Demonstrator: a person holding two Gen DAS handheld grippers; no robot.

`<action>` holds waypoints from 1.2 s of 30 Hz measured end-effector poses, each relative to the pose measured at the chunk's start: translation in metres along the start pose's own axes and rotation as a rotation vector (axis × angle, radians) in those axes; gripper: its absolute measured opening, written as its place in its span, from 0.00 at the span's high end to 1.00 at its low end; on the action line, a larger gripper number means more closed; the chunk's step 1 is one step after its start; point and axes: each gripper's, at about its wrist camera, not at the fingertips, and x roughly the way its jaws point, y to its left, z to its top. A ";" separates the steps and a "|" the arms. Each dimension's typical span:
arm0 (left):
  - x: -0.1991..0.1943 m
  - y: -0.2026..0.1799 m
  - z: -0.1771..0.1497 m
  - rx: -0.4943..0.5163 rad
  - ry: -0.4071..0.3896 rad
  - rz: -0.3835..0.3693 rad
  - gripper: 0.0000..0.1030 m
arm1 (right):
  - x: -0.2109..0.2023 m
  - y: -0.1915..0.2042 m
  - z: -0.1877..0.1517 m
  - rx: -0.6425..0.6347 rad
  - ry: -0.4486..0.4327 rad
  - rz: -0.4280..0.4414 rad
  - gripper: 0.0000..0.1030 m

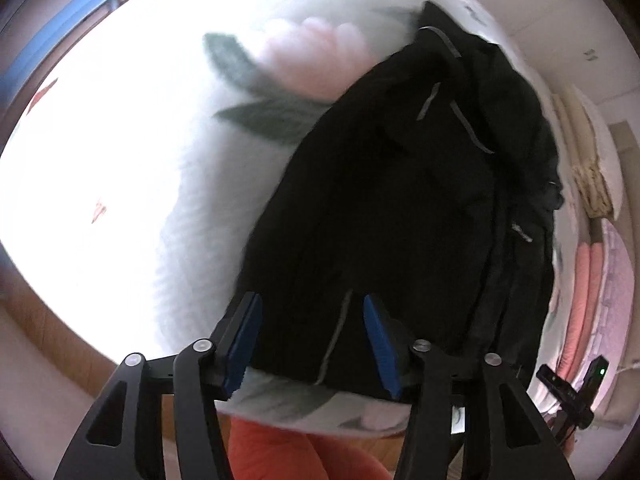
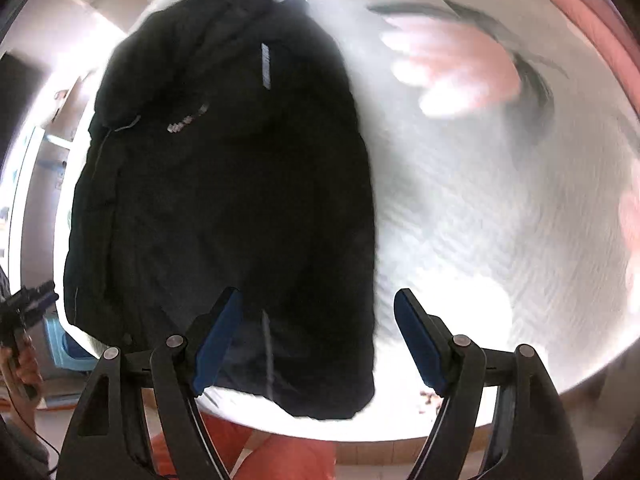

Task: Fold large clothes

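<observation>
A black jacket (image 1: 400, 208) with thin grey trim lies folded lengthwise on a white quilt (image 1: 120, 160) printed with pink flowers; its hood end is far from me and its hem near me. My left gripper (image 1: 310, 304) hangs open over the hem, blue pads apart, with a grey seam stripe showing in the gap. In the right wrist view the same jacket (image 2: 224, 200) fills the left half. My right gripper (image 2: 319, 296) is open above the hem's right edge, with cloth under its left pad and bare quilt (image 2: 500, 220) under the other. Neither grips the cloth.
The bed's near edge runs just below both grippers, with a person's orange trousers (image 1: 280, 452) and wooden floor beyond it. Pink rolled bedding (image 1: 588, 300) lies to the right. A blue stool (image 2: 64, 352) stands off the bed's left side beside a hand (image 2: 20, 360) holding the other gripper.
</observation>
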 end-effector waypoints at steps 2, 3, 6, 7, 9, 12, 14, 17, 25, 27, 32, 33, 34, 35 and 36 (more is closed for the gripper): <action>-0.001 0.010 -0.004 -0.021 -0.004 0.000 0.46 | 0.007 -0.010 -0.008 0.028 0.024 0.026 0.22; -0.001 0.015 -0.005 -0.030 -0.005 0.004 0.45 | 0.011 -0.014 -0.011 0.042 0.037 0.039 0.22; 0.000 0.031 -0.002 -0.060 -0.016 -0.002 0.44 | 0.024 -0.020 -0.018 0.072 0.065 0.069 0.22; 0.003 0.038 0.000 -0.076 -0.018 -0.020 0.43 | 0.027 -0.021 -0.019 0.079 0.072 0.076 0.22; 0.010 0.046 0.004 -0.097 -0.007 -0.048 0.42 | 0.031 -0.022 -0.020 0.087 0.078 0.078 0.22; 0.025 0.057 0.007 -0.119 0.038 -0.106 0.41 | 0.038 -0.023 -0.020 0.114 0.090 0.100 0.22; 0.035 0.060 0.010 -0.123 0.065 -0.140 0.40 | 0.041 -0.023 -0.019 0.130 0.096 0.113 0.22; 0.045 0.058 0.012 -0.102 0.079 -0.141 0.36 | 0.044 -0.021 -0.018 0.128 0.102 0.116 0.22; 0.046 0.045 0.003 -0.031 0.078 -0.136 0.31 | 0.055 -0.004 -0.027 0.044 0.127 0.063 0.21; 0.046 0.042 -0.001 -0.006 0.082 -0.126 0.31 | 0.055 0.000 -0.030 0.019 0.135 0.050 0.22; 0.054 0.042 0.005 -0.018 0.098 -0.140 0.31 | 0.055 -0.012 -0.025 0.061 0.141 0.084 0.30; 0.055 0.038 0.007 -0.034 0.096 -0.144 0.31 | 0.055 -0.015 -0.025 0.062 0.139 0.084 0.31; 0.056 0.035 0.007 -0.050 0.093 -0.145 0.31 | 0.054 -0.014 -0.026 0.054 0.137 0.078 0.36; 0.055 0.033 0.006 -0.046 0.091 -0.135 0.31 | 0.053 -0.010 -0.026 0.037 0.136 0.072 0.44; 0.054 0.032 0.006 -0.033 0.092 -0.115 0.35 | 0.051 -0.007 -0.026 0.031 0.136 0.072 0.49</action>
